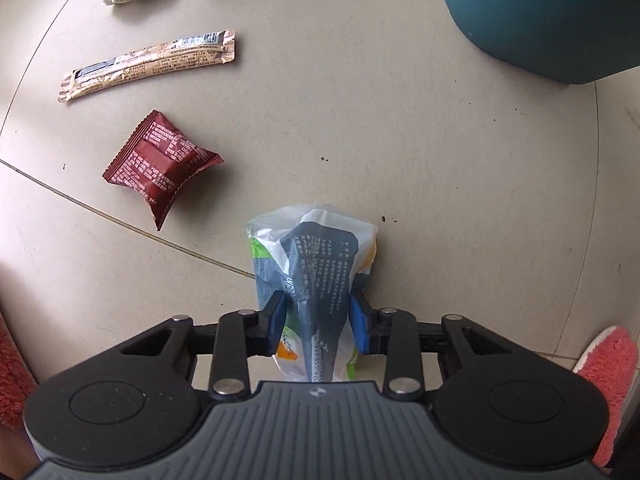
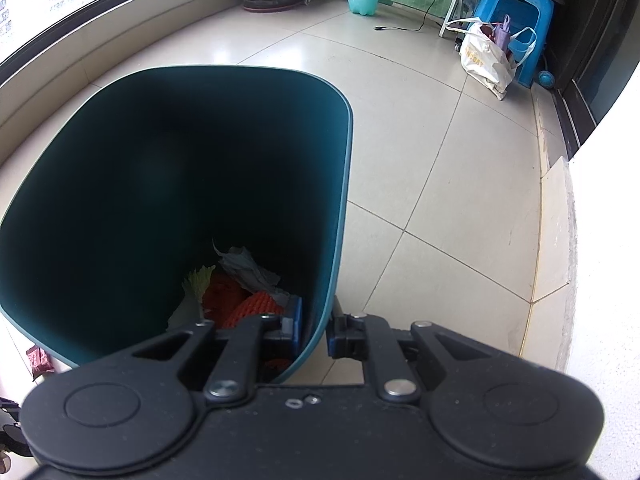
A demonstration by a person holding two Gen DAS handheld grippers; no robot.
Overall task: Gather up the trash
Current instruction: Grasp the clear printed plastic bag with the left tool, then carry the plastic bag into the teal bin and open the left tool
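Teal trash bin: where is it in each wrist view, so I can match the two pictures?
Left wrist: teal trash bin fills the top right corner, outer wall only.
Right wrist: it fills the left and centre, mouth open toward the camera, rim clamped by the right gripper.
Shared landmark: beige floor tiles.

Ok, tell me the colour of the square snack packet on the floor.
Dark red with pale print, clearest in the left wrist view.
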